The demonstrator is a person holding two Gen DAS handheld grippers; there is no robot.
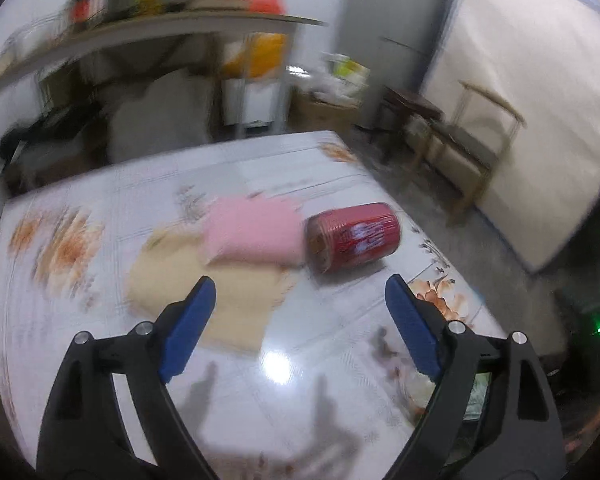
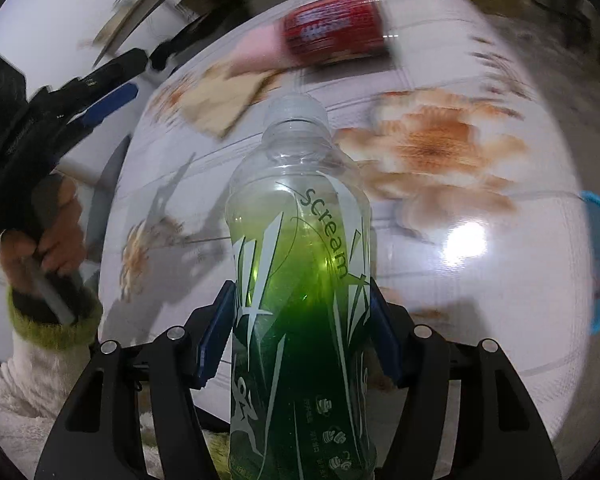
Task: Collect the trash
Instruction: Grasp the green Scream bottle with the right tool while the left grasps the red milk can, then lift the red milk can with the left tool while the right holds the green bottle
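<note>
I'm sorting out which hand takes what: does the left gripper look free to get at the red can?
Probably yes: the left gripper is open and empty, and the red can lies on its side just ahead, beside the pink cloth, with nothing between.

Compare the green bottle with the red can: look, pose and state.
The green bottle is see-through plastic; the red can is opaque. The bottle is clamped in the right gripper; the can lies on its side on the table, untouched. The bottle is taller and slimmer, the can short and squat. Both are drink containers.

tabletop (image 1: 300,380): glossy, floral print, lamp glare | shelf (image 1: 172,30): cluttered, blurred | chair (image 1: 472,148): wooden, beside white wall (image 1: 532,100) | floor (image 1: 440,224): grey
</note>
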